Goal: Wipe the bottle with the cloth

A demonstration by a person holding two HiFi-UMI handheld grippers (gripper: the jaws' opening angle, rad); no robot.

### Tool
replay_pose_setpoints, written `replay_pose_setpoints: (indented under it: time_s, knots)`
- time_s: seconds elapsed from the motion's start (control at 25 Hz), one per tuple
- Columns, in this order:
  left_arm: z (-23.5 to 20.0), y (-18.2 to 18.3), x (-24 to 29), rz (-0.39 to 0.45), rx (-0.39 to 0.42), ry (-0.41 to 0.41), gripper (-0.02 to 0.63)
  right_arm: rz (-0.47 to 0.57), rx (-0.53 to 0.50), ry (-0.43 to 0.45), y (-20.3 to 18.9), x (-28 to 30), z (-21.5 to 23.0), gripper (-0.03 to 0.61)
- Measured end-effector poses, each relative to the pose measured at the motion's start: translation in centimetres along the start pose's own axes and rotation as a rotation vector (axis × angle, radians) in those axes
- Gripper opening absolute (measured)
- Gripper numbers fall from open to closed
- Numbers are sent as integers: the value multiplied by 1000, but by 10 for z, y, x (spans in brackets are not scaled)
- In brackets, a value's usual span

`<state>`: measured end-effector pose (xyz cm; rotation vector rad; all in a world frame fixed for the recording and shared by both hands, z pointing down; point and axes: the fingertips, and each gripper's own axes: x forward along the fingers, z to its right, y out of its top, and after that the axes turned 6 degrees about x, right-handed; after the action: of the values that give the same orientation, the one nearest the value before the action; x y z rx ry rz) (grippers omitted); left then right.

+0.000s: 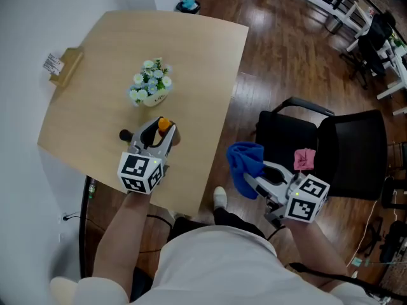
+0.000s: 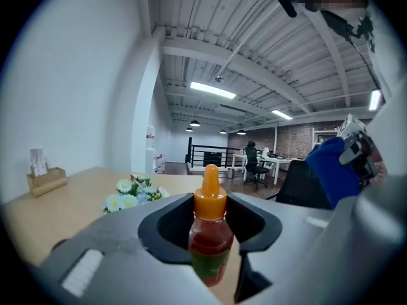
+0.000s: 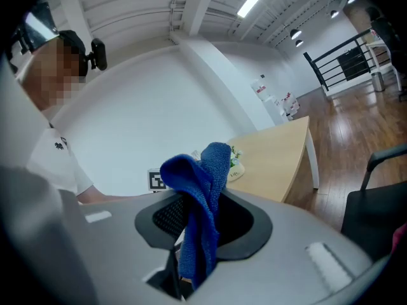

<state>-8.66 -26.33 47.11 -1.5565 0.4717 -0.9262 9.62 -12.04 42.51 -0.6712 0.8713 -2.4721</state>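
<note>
A small sauce bottle with an orange nozzle cap and red contents stands upright between the jaws of my left gripper, which is shut on it above the near part of the wooden table. A blue cloth hangs bunched from my right gripper, which is shut on it off the table's right edge, over the floor. In the right gripper view the cloth rises out of the jaws and droops down. Cloth and bottle are apart.
A small pot of white and pale blue flowers stands mid-table, just beyond the bottle. A wooden holder with a card sits at the left edge. A black office chair with a pink rag stands to the right on the wood floor.
</note>
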Motion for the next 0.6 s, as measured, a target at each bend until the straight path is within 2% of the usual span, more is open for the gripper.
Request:
replay_pose_setpoints:
  time_s: [0.32, 0.6]
  knots:
    - [-19, -57, 36, -36, -33, 153, 160, -41, 6, -57, -8, -27, 25, 116]
    - [-20, -82, 39, -1, -45, 207, 161, -74, -12, -46, -9, -33, 32, 116]
